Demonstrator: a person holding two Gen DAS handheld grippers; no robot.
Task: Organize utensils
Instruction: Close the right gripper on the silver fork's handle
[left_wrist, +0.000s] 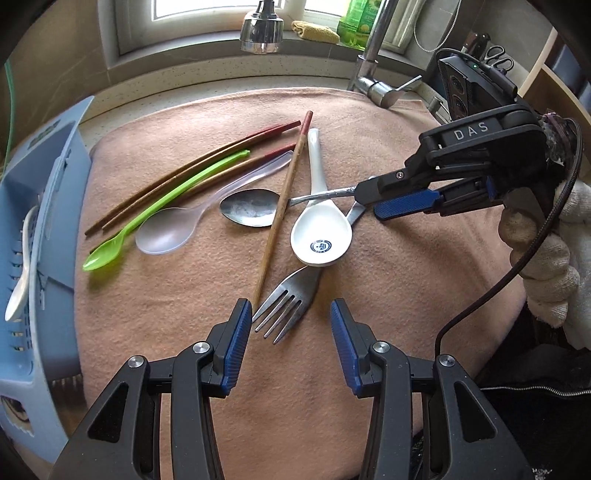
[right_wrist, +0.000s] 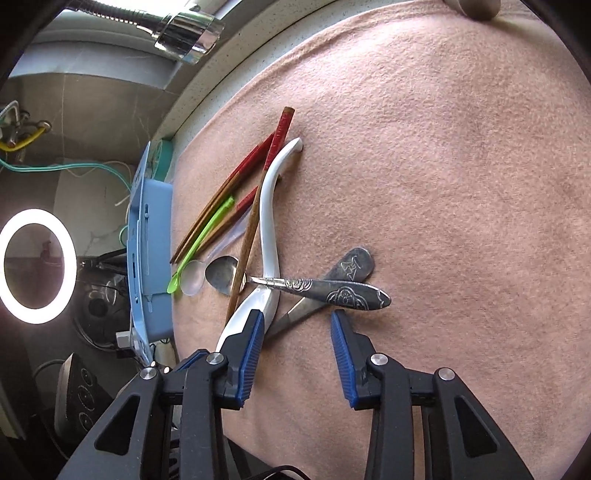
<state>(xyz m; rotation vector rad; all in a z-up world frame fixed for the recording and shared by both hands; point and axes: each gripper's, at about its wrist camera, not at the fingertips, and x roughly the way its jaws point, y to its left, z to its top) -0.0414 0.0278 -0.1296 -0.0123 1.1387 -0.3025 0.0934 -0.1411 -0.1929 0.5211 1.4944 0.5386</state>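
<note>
On a tan cloth (left_wrist: 388, 295) lie a steel fork (left_wrist: 291, 299), a white ceramic spoon (left_wrist: 319, 236), a metal spoon (left_wrist: 249, 212), a green spoon (left_wrist: 147, 218), a clear plastic spoon (left_wrist: 166, 232) and several red-tipped chopsticks (left_wrist: 207, 166). My left gripper (left_wrist: 291, 321) is open just above the cloth, the fork's tines between its pads and touching neither. My right gripper (right_wrist: 297, 325) is open; the fork's handle (right_wrist: 351, 264) runs between its fingertips. The metal spoon's ornate handle (right_wrist: 332, 293) crosses just beyond them, lying over the white spoon (right_wrist: 267, 221).
A blue slotted basket (left_wrist: 62, 206) stands at the cloth's left edge with a white spoon (left_wrist: 22, 284) in it. A faucet head (left_wrist: 262, 33) hangs over the far side, its base (left_wrist: 373, 74) at the back right. A gloved hand (left_wrist: 535, 258) holds the right gripper.
</note>
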